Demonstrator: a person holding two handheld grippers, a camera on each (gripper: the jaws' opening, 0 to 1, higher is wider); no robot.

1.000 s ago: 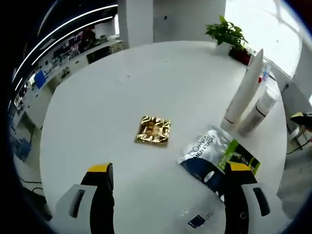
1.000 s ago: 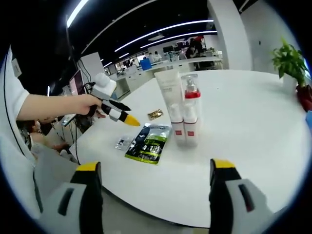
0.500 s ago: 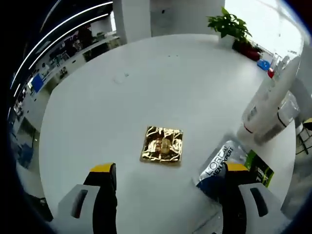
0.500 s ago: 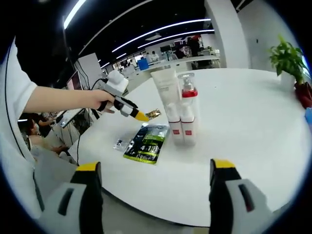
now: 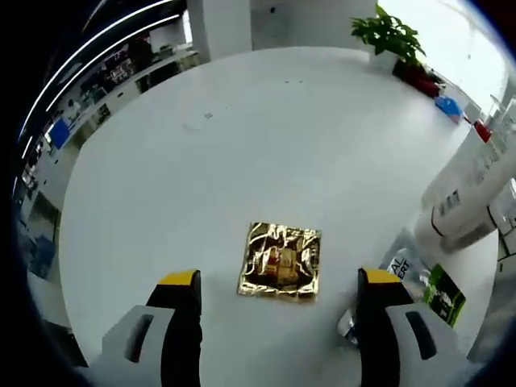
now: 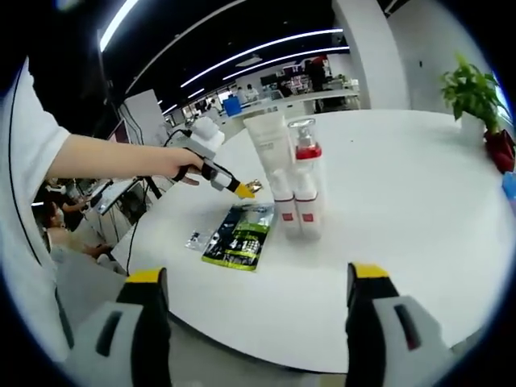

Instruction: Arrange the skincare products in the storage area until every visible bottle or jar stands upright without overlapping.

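Left gripper view shows your left gripper (image 5: 278, 284) spread wide over the gold foil sachet (image 5: 280, 261) lying flat on the counter (image 5: 242, 145), apparently not touching, while your right gripper (image 6: 258, 278) hangs released facing the upright bottles (image 6: 296, 189).

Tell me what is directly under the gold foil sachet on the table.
The gold foil sachet lies flat on the white table, with bare tabletop around all its edges. Whether anything thin sits beneath it cannot be seen, since the foil covers that spot.

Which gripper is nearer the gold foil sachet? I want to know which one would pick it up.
Left. The left gripper hangs open just over the gold foil sachet, its jaws either side. The right gripper is back at the table's near edge, beyond the bottles.
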